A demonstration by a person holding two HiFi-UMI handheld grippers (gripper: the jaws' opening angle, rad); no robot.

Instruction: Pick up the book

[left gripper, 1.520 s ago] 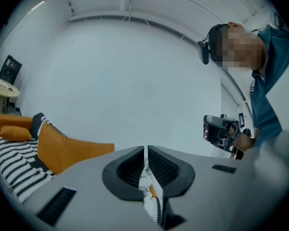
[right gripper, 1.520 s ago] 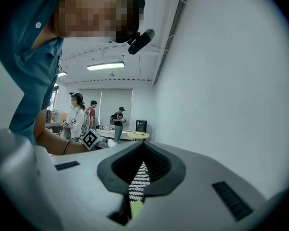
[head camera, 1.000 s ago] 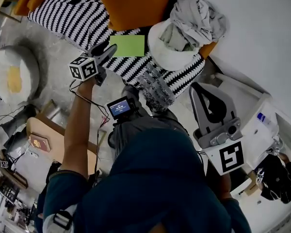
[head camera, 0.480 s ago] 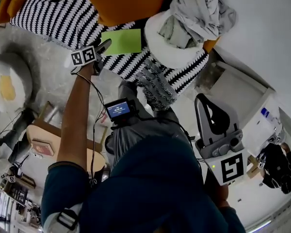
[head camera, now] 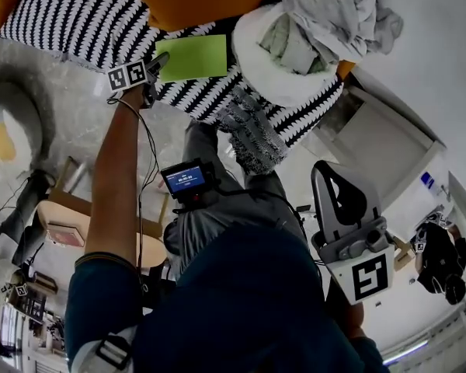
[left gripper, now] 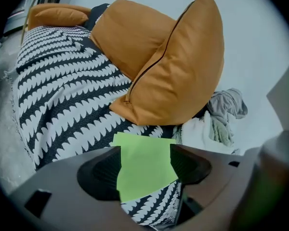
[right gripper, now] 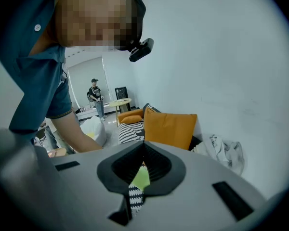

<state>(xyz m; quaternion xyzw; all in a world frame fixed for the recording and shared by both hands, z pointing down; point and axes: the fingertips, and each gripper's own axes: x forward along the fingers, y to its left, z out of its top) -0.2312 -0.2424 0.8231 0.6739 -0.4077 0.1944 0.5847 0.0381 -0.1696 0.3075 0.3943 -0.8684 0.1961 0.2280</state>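
Dropping toward the green book (head camera: 190, 57) on the striped blanket (head camera: 70, 22), the left gripper (head camera: 158, 59) has just been opening its jaws; they straddle the book's near edge without pressing. Approach step; next, slide in and close. The right gripper (head camera: 332, 179) hangs clenched, empty.

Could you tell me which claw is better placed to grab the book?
Left: the left claw is at the green book, jaws just opened, framing it, not gripping; the right claw is shut, far back.
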